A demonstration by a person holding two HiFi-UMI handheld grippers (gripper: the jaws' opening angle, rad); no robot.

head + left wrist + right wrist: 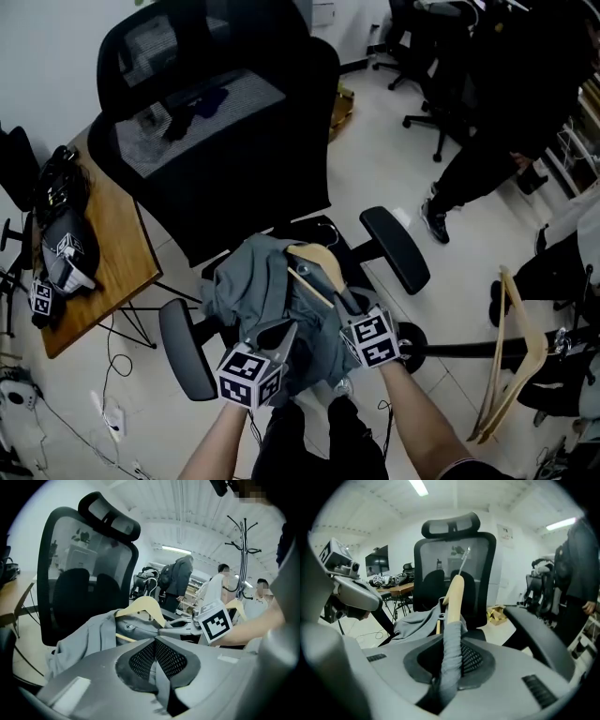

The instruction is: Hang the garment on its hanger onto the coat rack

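Note:
A grey garment point(246, 281) on a wooden hanger point(319, 262) is held just above the seat of a black office chair point(216, 141). My left gripper point(281, 334) is shut on a fold of the grey fabric point(89, 639), near the garment's lower edge. My right gripper point(342, 302) is shut on the hanger's arm point(454, 597) where the cloth wraps it; the metal hook points up. In the left gripper view, the black coat rack point(243, 545) stands far off at the right. The right gripper point(187, 629) also shows there, beside the hanger point(143, 605).
The chair's armrests point(394, 246) flank the garment. A wooden desk point(112, 253) with black gear stands at the left. A spare wooden hanger point(511, 366) hangs at the right. A person in black point(506, 112) and other chairs are at the back right.

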